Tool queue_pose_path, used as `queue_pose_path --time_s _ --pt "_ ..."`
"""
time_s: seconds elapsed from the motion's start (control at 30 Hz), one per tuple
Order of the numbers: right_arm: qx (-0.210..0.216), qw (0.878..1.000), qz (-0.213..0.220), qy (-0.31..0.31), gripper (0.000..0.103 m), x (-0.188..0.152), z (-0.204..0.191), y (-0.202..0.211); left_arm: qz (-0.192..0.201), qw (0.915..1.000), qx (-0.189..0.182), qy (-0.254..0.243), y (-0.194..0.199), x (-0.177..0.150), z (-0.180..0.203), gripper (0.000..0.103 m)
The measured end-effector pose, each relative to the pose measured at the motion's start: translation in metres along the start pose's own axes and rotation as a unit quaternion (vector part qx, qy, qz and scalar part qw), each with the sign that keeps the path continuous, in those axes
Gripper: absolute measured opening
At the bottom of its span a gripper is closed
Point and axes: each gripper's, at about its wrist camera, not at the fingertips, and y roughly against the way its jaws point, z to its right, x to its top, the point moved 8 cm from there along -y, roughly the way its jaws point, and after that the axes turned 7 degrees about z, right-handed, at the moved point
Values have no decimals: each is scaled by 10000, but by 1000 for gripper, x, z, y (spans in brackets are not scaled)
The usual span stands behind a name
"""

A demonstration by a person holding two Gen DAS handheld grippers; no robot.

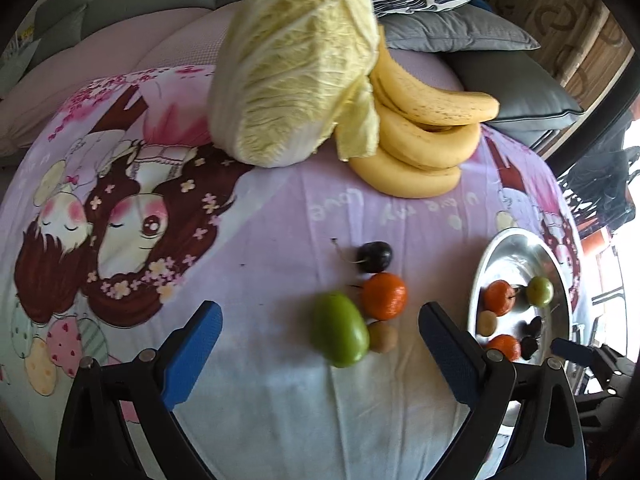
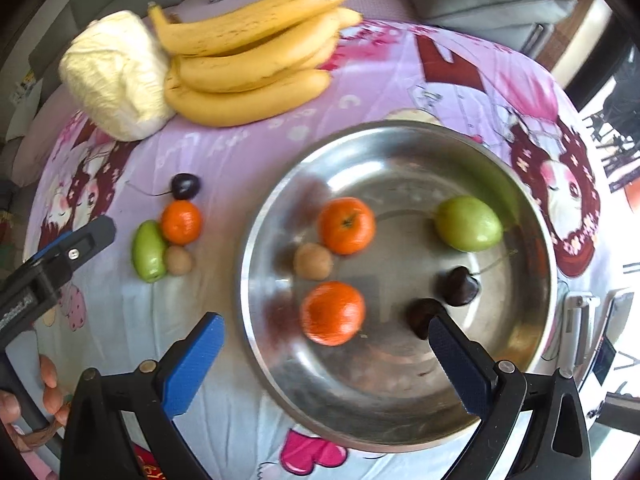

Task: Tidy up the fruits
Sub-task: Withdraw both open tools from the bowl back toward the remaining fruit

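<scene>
Both the left gripper [image 1: 320,344] and the right gripper [image 2: 326,354] gape wide, holding nothing. 4 fruits cluster left of the steel bowl [image 2: 532,208] — the green fruit [image 1: 340,330] looks firm, smooth, light; pinch across its narrow middle.
</scene>
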Motion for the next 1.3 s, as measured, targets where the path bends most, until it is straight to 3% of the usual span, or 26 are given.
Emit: queue_pose_path --time_s 0.27,0.67,0.87,1.03,1.17,1.3 --pt "356 9986 42 393 103 9 -50 4 -220 9986 -35 481 -6 -1 -24 99" --pt "650 9957 206 633 101 27 -94 -3 -400 9929 -150 1107 -13 -4 -45 98" --pt "669 9953 62 692 80 24 -103 -13 -443 9912 -201 1231 -15 -4 -48 98" --pt "678 9946 -6 781 54 22 -111 -21 -499 9909 -241 1228 -19 -6 -46 98" --pt "700 9945 -112 775 48 18 -114 -31 -607 9902 -340 1211 -26 -9 -39 97" --pt "729 9938 -237 802 48 14 -115 -41 -837 9869 -601 1241 -39 -15 -27 83"
